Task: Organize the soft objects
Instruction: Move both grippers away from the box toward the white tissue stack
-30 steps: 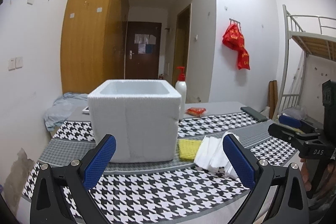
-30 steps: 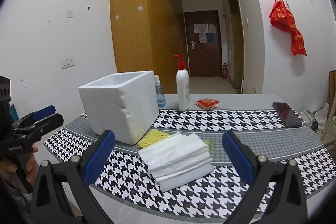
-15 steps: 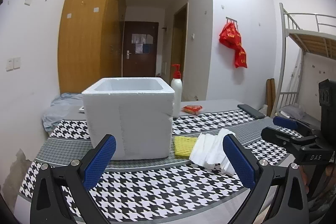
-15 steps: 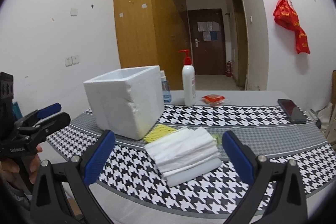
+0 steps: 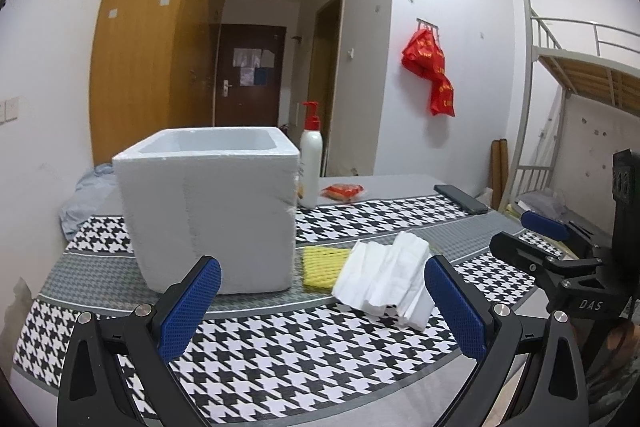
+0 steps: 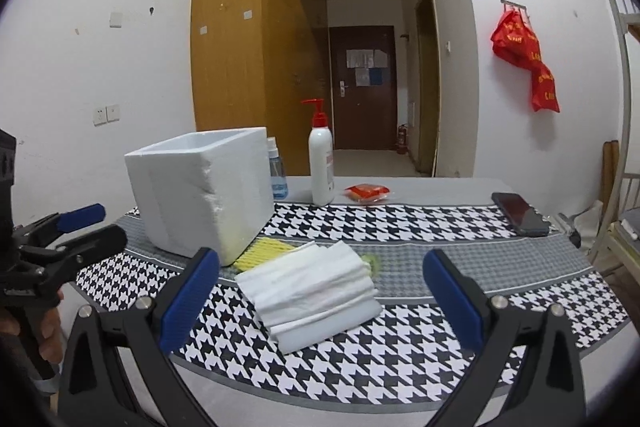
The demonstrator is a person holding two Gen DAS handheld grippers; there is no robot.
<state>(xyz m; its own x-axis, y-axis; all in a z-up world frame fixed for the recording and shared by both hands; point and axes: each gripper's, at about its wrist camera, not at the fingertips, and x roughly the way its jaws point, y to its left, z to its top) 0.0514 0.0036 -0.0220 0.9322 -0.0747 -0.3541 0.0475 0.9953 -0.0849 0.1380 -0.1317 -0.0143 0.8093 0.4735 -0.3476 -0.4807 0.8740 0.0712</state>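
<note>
The big white box (image 6: 200, 195) blocks the way at ten o'clock; the tablecloth (image 6: 460, 263) at two o'clock lies bare.

sponge (image 5: 322, 265) between foam box (image 5: 212, 211) and folded cloths (image 5: 384, 279).

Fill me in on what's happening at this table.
A person holds a gripper in each hand, both open and empty, short of the table. The left gripper faces the white foam box; the right gripper faces the stack of white cloths beside a yellow sponge. Nothing has been picked up yet.
</note>
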